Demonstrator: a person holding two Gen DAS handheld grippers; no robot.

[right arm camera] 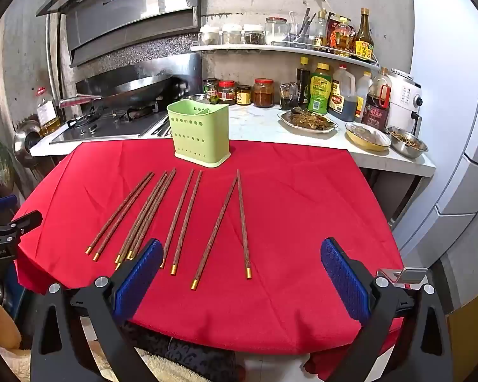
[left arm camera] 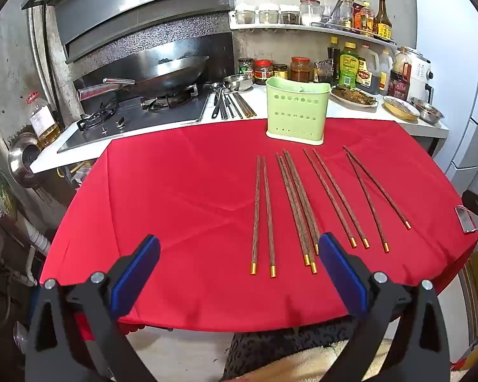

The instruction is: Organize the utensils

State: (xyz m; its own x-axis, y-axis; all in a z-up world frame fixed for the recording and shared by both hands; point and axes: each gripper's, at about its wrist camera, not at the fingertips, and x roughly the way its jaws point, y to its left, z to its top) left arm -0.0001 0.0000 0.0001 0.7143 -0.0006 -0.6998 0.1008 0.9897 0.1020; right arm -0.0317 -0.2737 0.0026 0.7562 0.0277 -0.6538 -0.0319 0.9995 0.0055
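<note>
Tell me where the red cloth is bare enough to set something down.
Bare: the red cloth left of the chopsticks, and its right part between chopsticks and table edge. Crowded: the chopstick rows before the green holder.

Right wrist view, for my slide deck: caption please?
Open right tool facing wooden chopsticks and green utensil holder on red tablecloth.

both views are bright and evenly lit, with only soft, faint shadows. glare streaks the steel range hood [left arm camera: 137,9] and the wok [left arm camera: 172,73]. fisheye bending curves the edges, dark vignette fills the corners, and focus stays sharp across the red cloth [right arm camera: 286,222].
</note>
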